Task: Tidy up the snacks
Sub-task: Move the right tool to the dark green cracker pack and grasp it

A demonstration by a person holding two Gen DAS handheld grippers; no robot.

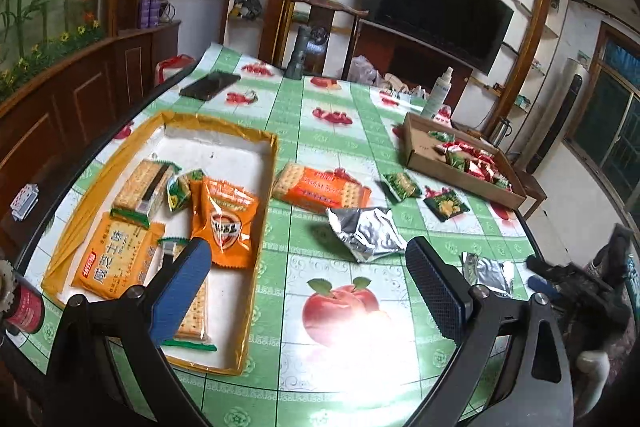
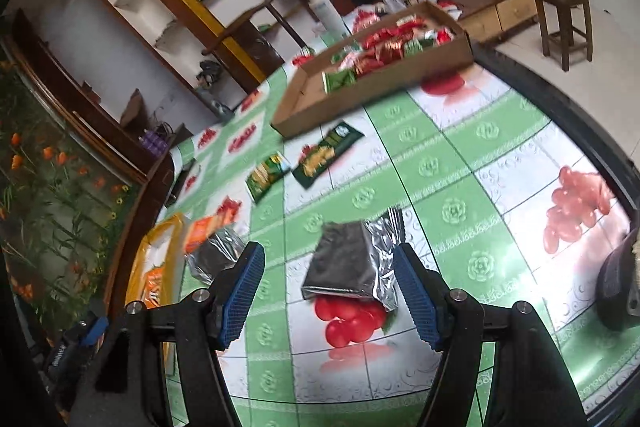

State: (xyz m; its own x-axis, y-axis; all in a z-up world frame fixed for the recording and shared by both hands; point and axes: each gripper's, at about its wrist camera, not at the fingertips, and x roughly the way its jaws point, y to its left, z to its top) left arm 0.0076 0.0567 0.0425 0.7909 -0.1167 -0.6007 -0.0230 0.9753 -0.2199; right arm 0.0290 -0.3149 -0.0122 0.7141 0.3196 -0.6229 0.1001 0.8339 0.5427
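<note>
My left gripper [image 1: 308, 279] is open and empty above the table, its left finger over the yellow-rimmed tray [image 1: 262, 195]. The tray holds cracker packs [image 1: 140, 187] and an orange snack bag [image 1: 224, 223]. An orange cracker pack [image 1: 320, 189] and a silver foil packet [image 1: 366, 233] lie right of the tray. My right gripper [image 2: 330, 287] is open, its fingers on either side of a second silver foil packet [image 2: 348, 263] lying on the table. Two green packets [image 2: 324, 155] lie beyond it. A cardboard box [image 2: 384, 79] holds red and green snacks.
A white spray bottle [image 1: 438, 95] and a dark flashlight [image 1: 298, 55] stand at the table's far side. A black flat object [image 1: 210, 85] lies at the far left. A wooden chair [image 1: 320, 23] stands behind the table, with a TV beyond. The table's rim curves close on the right [image 2: 580, 131].
</note>
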